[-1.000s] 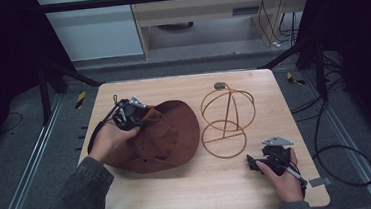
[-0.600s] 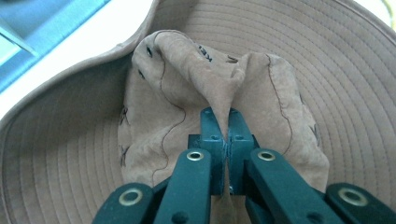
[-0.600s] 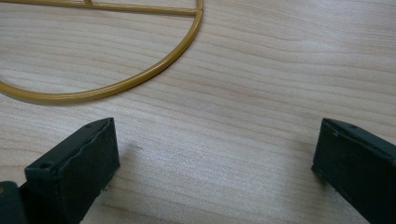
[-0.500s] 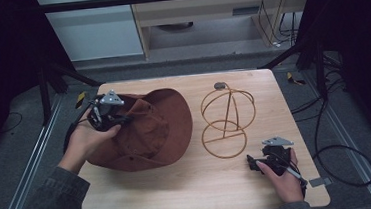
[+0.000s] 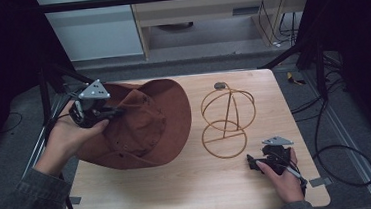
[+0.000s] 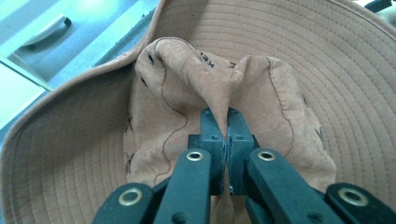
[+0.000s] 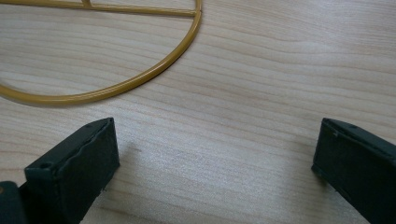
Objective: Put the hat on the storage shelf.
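The brown hat [image 5: 145, 125] lies over the left half of the tabletop [image 5: 195, 194], with its wide brim spread toward the middle and its left edge reaching past the table's left side. The crown is crumpled and a fold of it is lifted up. In the left gripper view the left gripper [image 6: 227, 135] has its two black jaws pressed together on this fold of soft crown fabric [image 6: 219, 88], and the stitched brim [image 6: 327, 70] curves behind it.

In the high view the left gripper [image 5: 105, 112] is at the far left part of the hat, with its grey three-cornered plate on top. The left hand [image 5: 68, 139] holds it from below and behind; the forearm in a dark sleeve [image 5: 16, 208] comes in from the bottom left corner and goes diagonally up to the hat.

To the right of the hat, near but apart, stands the gold wire stand [image 5: 227, 118], with a round base ring on the wood and hoops rising above it.

The right gripper [image 5: 252, 162] rests low on the tabletop near the front right corner, just beside the base ring, and it points to the left. The right hand [image 5: 284, 177] grips it from behind. In the right gripper view its jaws are spread wide over bare wood, holding nothing, and the base ring [image 7: 140, 77] curves ahead of them.
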Motion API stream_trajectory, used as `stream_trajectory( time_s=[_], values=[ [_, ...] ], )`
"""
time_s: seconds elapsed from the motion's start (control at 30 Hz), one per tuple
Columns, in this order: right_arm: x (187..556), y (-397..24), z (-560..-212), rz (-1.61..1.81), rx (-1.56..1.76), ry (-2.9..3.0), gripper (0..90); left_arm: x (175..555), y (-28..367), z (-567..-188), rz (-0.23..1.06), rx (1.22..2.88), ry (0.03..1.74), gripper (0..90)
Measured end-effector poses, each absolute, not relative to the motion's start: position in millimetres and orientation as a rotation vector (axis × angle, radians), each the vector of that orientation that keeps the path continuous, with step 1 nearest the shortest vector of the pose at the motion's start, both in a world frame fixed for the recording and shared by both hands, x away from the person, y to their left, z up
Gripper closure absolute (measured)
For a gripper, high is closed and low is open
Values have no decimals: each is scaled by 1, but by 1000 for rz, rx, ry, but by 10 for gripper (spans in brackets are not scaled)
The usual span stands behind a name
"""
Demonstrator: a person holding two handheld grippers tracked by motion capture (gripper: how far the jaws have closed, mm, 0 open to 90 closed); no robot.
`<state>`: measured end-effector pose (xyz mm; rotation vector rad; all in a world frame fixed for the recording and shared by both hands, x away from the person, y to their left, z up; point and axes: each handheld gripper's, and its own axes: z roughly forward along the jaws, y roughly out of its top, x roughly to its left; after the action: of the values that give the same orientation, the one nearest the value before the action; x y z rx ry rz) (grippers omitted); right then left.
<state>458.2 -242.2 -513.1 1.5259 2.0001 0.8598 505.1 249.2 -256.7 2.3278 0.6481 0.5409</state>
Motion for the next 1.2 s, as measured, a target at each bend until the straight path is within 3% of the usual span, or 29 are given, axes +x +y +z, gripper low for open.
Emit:
stream_trajectory(
  time_s=[0.77, 1.2],
  values=[
    [456, -247, -513, 862, 1504, 2018, 8, 490, 211, -180, 579, 2303, 464, 882],
    [456, -246, -513, 863, 1507, 2018, 8, 481, 181, -164, 597, 2310, 380, 880]
  ],
)
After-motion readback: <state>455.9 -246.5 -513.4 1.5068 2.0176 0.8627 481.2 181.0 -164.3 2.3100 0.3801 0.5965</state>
